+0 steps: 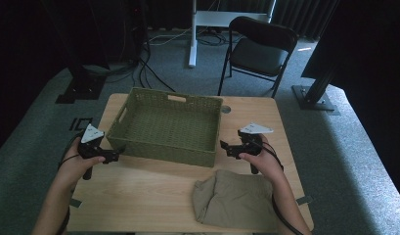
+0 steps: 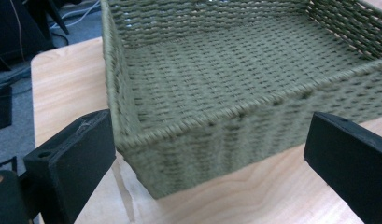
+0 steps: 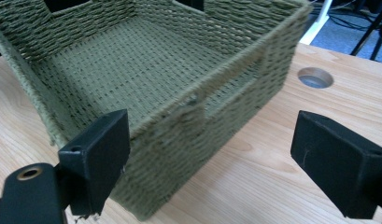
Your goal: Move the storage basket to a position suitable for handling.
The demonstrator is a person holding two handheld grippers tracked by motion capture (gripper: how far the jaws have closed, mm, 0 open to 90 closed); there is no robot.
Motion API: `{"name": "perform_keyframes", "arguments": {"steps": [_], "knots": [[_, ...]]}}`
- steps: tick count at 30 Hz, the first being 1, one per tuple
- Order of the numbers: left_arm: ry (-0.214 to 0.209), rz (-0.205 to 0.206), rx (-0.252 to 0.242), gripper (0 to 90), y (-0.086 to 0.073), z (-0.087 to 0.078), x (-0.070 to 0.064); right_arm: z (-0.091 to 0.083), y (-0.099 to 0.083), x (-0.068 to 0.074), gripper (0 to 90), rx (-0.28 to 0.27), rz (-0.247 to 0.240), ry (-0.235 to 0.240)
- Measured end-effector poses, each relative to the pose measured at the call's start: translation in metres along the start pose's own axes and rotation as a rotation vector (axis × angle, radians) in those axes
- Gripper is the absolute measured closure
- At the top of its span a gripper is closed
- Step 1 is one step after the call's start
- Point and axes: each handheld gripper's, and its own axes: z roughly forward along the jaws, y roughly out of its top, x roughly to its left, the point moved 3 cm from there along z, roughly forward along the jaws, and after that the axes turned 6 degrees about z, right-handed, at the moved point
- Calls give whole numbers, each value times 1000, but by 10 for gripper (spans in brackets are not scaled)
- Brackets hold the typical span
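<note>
Folded tan garment point(image 1: 235, 199) is laid at the near edge of the worktop point(image 1: 139, 196), right of centre, nearest the camera in the high view. It is untouched by either gripper.

Green woven basket point(image 1: 168, 126) is set on the far half of the worktop, its back wall close to the far edge, slightly left of centre. Nothing is seen inside it. Handle slots are cut in its walls.

Left gripper point(image 1: 113, 156) is held just off the basket's near-left corner, pointing right toward it. In the left gripper view the jaws are spread wide apart, with the basket corner point(image 2: 146, 140) framed between them; contact is not seen.

Right gripper point(image 1: 224, 146) is held just beside the basket's near-right corner, pointing left. In the right gripper view the jaws are likewise wide apart, nothing clamped; the left jaw sits close against the basket wall point(image 3: 202, 126), touch cannot be told. A round cable hole point(image 3: 315, 77) is seen in the worktop beyond the basket's right side.

A folding chair point(image 1: 258, 51) is stood on the floor beyond the far edge.
</note>
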Motion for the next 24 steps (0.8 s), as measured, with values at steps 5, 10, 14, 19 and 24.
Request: {"name": "perform_keyframes", "arguments": {"steps": [5,10,14,19,24], "knots": [[19,-12,3,30,4,7,12,10,3,9,115,3,3,5],[26,-22,15,30,5,16,21,21,3,18,124,15,-11,4],[23,-51,22,30,5,24,29,29,3,25,140,19,-23,2],[18,-99,24,85,7,34,37,38,-1,33,166,44,-50,-11],[71,-67,32,216,8,43,38,41,-2,37,281,47,-46,-35]]}}
